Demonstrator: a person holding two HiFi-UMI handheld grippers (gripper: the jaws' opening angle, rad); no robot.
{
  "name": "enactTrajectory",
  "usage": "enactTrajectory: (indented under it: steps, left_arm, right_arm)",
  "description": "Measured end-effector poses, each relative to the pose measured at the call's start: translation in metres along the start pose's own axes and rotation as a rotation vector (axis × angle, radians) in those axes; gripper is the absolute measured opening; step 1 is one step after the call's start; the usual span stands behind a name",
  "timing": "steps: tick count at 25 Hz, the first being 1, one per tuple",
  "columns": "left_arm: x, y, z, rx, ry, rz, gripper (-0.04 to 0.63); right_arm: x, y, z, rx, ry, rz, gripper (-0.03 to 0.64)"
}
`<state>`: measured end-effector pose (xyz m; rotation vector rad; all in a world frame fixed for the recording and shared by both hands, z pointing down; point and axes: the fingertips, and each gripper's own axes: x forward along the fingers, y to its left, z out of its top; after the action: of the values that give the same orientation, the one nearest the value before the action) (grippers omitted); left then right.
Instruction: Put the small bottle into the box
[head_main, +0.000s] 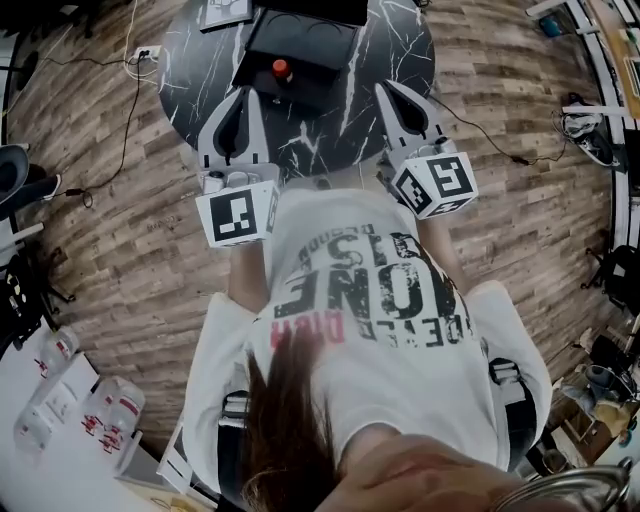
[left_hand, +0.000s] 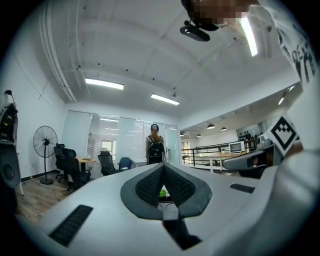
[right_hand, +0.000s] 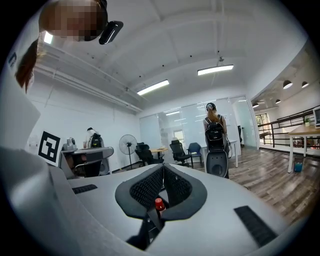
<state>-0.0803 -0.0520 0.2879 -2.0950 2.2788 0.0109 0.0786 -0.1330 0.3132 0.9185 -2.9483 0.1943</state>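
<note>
The small bottle (head_main: 281, 69), red-capped, stands at the near-left edge of the black box (head_main: 305, 48) on the round black marble table (head_main: 400, 45). My left gripper (head_main: 241, 92) hovers over the table's near edge, just left of and nearer than the bottle, fingertips together and empty. My right gripper (head_main: 384, 87) is at the same depth right of the box, tips also meeting, holding nothing. In the left gripper view the left gripper (left_hand: 163, 166) shows its jaws closed. In the right gripper view the right gripper (right_hand: 163, 166) looks closed too, and the bottle's red cap (right_hand: 159, 204) shows beyond, through the gap below the tips.
A white sheet (head_main: 225, 11) lies at the table's far left. Cables and a power strip (head_main: 147, 52) lie on the wooden floor. A white table (head_main: 30, 470) with several packets is at the lower left. A person with a backpack (left_hand: 155, 148) stands beyond, near a fan (left_hand: 45, 142) and chairs.
</note>
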Motion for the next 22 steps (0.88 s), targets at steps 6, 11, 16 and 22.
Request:
enactTrajectory:
  steps: [6, 11, 16, 22]
  left_arm:
    - [-0.008, -0.001, 0.001, 0.001, -0.002, -0.001, 0.003]
    - [-0.011, -0.005, 0.002, 0.008, -0.004, -0.014, 0.003]
    - [-0.008, -0.009, 0.004, 0.011, -0.015, -0.034, 0.003]
    - [-0.003, -0.011, 0.006, 0.010, -0.022, -0.044, 0.003]
  right_arm:
    - [-0.001, 0.008, 0.001, 0.001, -0.002, 0.025, 0.002]
    - [-0.004, 0.012, 0.006, -0.008, -0.019, 0.040, 0.002]
    - [-0.005, 0.012, 0.008, -0.008, -0.024, 0.032, 0.002]
    - [-0.004, 0.012, 0.011, -0.017, -0.029, 0.036, 0.002]
